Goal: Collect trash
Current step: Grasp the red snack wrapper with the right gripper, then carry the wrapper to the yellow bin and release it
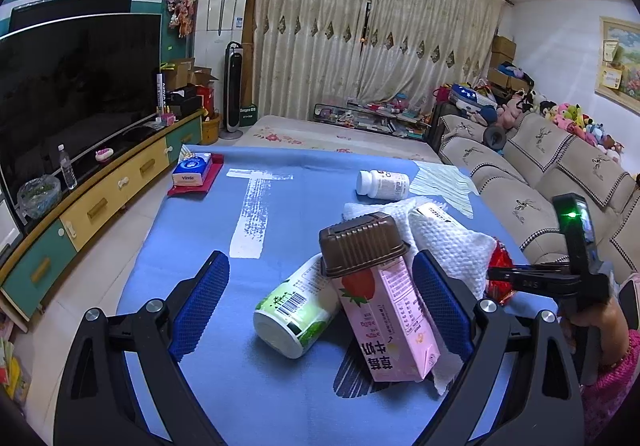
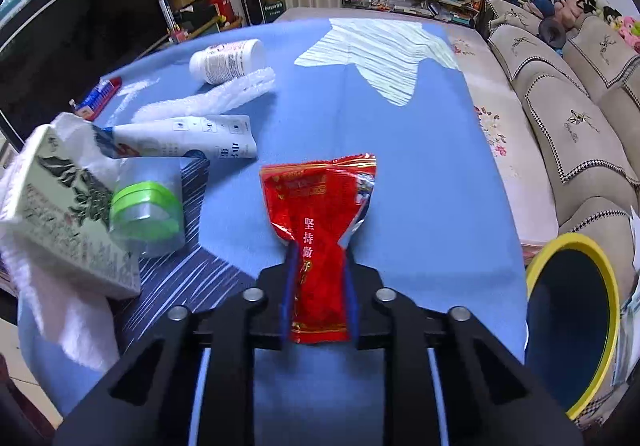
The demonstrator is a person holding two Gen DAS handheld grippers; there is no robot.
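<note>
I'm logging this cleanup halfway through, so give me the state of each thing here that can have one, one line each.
Right gripper: shut on the red foil snack wrapper.
Red foil snack wrapper: crumpled, pinched.
Left gripper: open, holding nothing.
Pink strawberry milk carton: tipped over.
Green-labelled white cup: lying on its side.
White pill bottle: on its side, capped.
Yellow-rimmed blue bin: open.

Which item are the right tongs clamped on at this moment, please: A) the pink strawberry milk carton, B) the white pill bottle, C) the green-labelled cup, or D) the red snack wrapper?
D: in the right wrist view the right tongs pinch the red snack wrapper between both fingers, while the white pill bottle lies apart on the blue cloth.
</note>
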